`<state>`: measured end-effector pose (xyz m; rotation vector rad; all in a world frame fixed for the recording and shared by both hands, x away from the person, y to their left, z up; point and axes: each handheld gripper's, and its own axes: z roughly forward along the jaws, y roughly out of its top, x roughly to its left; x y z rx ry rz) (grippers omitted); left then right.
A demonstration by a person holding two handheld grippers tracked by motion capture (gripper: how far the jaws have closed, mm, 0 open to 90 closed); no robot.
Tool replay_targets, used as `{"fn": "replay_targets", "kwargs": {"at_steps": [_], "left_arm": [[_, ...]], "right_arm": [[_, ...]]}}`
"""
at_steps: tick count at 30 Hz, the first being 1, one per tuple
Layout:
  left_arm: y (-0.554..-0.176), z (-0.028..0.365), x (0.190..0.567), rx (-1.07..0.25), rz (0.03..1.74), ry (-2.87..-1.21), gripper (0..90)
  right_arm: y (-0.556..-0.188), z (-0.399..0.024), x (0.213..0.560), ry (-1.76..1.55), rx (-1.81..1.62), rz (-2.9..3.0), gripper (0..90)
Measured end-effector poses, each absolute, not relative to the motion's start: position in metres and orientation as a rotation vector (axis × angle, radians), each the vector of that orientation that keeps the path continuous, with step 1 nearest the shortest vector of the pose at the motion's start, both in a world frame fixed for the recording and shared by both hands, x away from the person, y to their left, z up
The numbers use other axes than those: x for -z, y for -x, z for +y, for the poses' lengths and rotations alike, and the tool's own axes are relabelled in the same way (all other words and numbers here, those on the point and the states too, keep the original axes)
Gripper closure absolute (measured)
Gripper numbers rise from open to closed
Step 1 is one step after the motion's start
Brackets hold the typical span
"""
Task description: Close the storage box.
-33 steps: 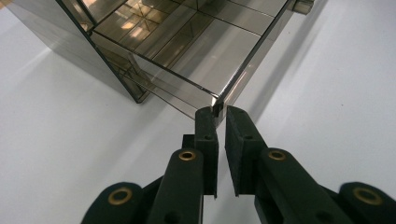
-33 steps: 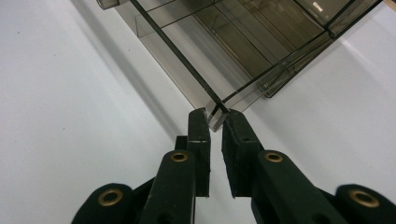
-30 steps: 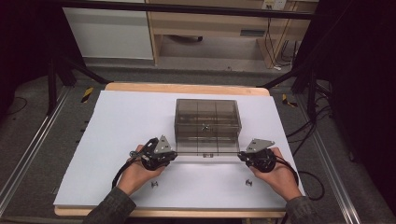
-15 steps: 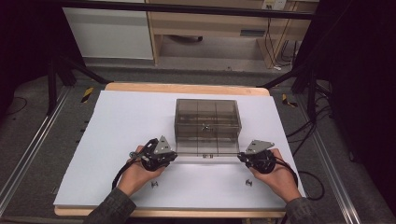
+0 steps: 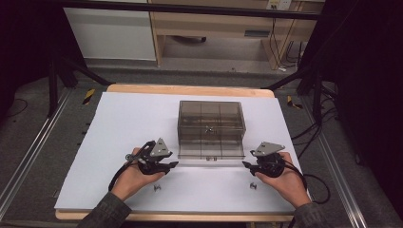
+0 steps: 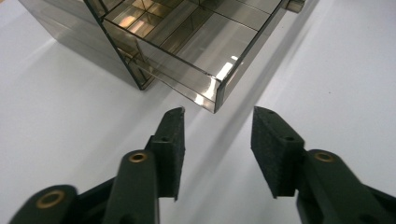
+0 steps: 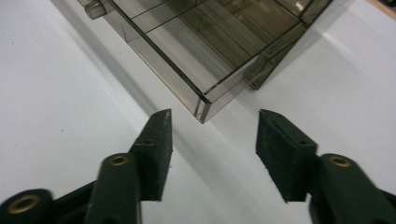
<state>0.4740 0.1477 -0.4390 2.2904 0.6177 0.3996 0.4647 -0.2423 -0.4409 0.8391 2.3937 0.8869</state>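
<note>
Nearest the person, two small metal fittings (image 5: 156, 188) lie on the white counter (image 5: 119, 123) in front of the hands. Left gripper (image 5: 172, 165) sits just off the near-left corner of the pulled-out drawer (image 5: 211, 151); its jaws have just been opening and stand apart, nothing between them, the corner just ahead of the pads (image 6: 170, 140). Right gripper (image 5: 247, 165) mirrors it at the near-right corner, jaws likewise just opened, empty. Beyond, the smoky clear drawer box (image 5: 211, 118) stands mid-counter, its bottom drawer drawn partway toward the person, compartments seemingly bare.

Judgement: the release step after drawing the drawer out. Next move likely calls for backing both grippers clear of the corners without nudging the drawer.
</note>
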Motion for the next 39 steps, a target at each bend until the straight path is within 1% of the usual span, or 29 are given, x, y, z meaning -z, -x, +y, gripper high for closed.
{"fn": "replay_targets", "kwargs": {"at_steps": [2,5,8,11,14,18,26,33,35,39], "left_arm": [[-0.472,0.15,0.436,-0.398,0.612,-2.296,49.3],[-0.469,0.152,0.43,-0.405,0.599,-2.322,43.4],[-0.464,0.154,0.423,-0.413,0.568,-2.356,35.1],[-0.461,0.157,0.417,-0.391,0.531,-2.393,31.0],[-0.456,0.161,0.413,-0.362,0.495,-2.445,29.6],[-0.448,0.164,0.414,-0.33,0.514,-2.506,30.6],[-0.437,0.162,0.425,-0.254,0.49,-2.612,35.5],[-0.435,0.164,0.431,-0.199,0.495,-2.687,40.5],[-0.434,0.164,0.434,-0.189,0.51,-2.705,44.9],[-0.432,0.165,0.44,-0.163,0.514,-2.731,49.5]], "right_arm": [[-0.461,-0.244,0.439,-0.851,-0.889,2.387,42.5],[-0.456,-0.246,0.436,-0.864,-0.899,2.386,40.7],[-0.451,-0.248,0.432,-0.881,-0.908,2.372,38.3],[-0.445,-0.251,0.433,-0.914,-0.917,2.36,36.0],[-0.439,-0.254,0.438,-0.928,-0.921,2.341,37.3],[-0.43,-0.257,0.446,-0.955,-0.96,2.292,41.4],[-0.418,-0.248,0.463,-1.03,-1.033,2.162,43.7],[-0.413,-0.249,0.468,-1.061,-1.03,2.069,41.1],[-0.412,-0.25,0.469,-1.075,-1.024,2.047,40.8],[-0.412,-0.253,0.473,-1.088,-1.001,2.034,40.8]]}}
